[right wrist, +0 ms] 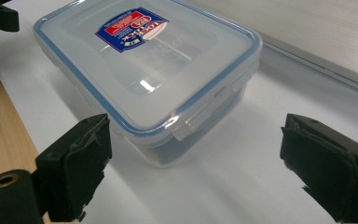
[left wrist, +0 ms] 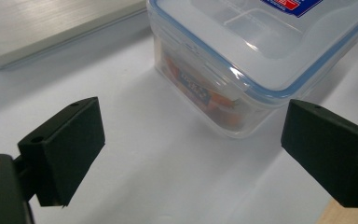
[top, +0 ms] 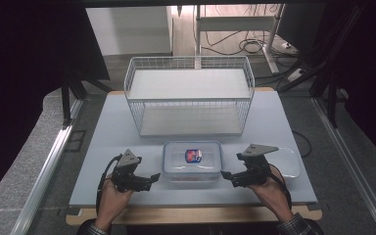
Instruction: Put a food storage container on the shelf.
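Observation:
A clear plastic food box [top: 192,160] with a blue-sealed lid and a red and blue label sits near the table's front, something orange inside it [left wrist: 214,100]. My left gripper [top: 149,179] stands open just left of the box, aimed at its near left corner [left wrist: 242,112]. My right gripper [top: 226,176] stands open just right of it, facing the box's corner and a lid latch [right wrist: 191,126]. Neither gripper touches the box. In the right gripper view the box [right wrist: 154,79] lies ahead between the jaws.
A white wire basket [top: 190,95] stands behind the box at mid table. A clear lid or tray [top: 290,161] lies flat to the right of my right hand. The table's wooden front edge [top: 196,214] runs close below both hands.

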Available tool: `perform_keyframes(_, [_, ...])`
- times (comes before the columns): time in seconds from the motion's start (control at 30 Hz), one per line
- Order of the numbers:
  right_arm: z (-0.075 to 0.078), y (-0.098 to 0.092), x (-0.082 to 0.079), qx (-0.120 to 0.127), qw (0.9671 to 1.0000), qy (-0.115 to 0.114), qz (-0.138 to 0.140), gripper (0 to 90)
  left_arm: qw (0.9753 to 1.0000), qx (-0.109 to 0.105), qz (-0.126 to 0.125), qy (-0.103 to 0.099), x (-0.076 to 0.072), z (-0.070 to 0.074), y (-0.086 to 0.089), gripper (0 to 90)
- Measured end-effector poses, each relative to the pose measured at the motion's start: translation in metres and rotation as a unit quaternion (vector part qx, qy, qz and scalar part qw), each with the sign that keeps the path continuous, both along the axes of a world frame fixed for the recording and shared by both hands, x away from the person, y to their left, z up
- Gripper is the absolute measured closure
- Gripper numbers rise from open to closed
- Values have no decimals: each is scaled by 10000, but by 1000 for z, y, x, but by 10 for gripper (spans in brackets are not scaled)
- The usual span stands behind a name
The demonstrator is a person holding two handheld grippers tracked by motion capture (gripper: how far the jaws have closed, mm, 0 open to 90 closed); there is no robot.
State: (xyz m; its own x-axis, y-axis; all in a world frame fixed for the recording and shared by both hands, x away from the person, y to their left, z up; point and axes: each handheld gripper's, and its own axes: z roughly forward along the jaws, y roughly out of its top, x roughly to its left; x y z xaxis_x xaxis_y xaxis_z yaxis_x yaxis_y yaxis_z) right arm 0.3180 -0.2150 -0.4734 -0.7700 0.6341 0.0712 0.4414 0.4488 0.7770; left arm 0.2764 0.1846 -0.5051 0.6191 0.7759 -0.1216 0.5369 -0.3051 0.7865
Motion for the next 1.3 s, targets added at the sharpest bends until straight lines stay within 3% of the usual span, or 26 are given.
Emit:
perform_keyframes(0.17, [2, 4, 1, -68, 10000, -28, -30, 69, 9998, -105, -81, 159, 3, 4, -3, 49])
perform_keyframes(0.23, [3, 9, 1, -278, 9995, -71, -94, 27, 9997, -42, 22, 235, 8, 6, -6, 24])
perform_keyframes(0.33, [6, 13, 2, -261, 9995, -73, -178, 24, 9987, -315, -119, 373, 14, 8, -7, 21])
perform_keyframes(0.5, [7, 19, 9, -343, 9991, 74, -239, 44, 9992, -158, -147, 325, 20, 12, -13, 37])
perform_keyframes(0.67, [6, 24, 20, -326, 9987, 336, -225, 109, 9993, -159, -179, 271, 30, 17, -15, 70])
perform_keyframes(0.77, [7, 28, 26, -338, 9987, 349, -178, 123, 9992, -144, -241, 271, 35, 19, -18, 80])
perform_keyframes(0.9, [7, 37, 38, -302, 9985, 451, -41, 127, 9984, -165, -361, 397, 49, 19, -27, 67])
perform_keyframes(1.03, [-1, 42, 49, -270, 9975, 648, 10, 73, 9961, -382, -460, 652, 60, 8, -32, 39])
perform_keyframes(1.17, [-6, 40, 51, -52, 9961, 879, 100, 55, 9933, -591, -527, 836, 65, 1, -31, 39])
perform_keyframes(1.2, [-9, 40, 52, 22, 9952, 972, 131, 40, 9909, -722, -592, 966, 67, -2, -30, 38])
perform_keyframes(1.23, [-9, 40, 52, 22, 9952, 972, 131, 40, 9909, -722, -592, 966, 67, -2, -30, 32])
perform_keyframes(1.27, [-10, 39, 54, 81, 9940, 1084, 114, 32, 9873, -899, -689, 1118, 70, -5, -30, 32])
perform_keyframes(1.3, [-10, 39, 54, 81, 9940, 1084, 114, 32, 9873, -899, -689, 1118, 70, -5, -30, 32])
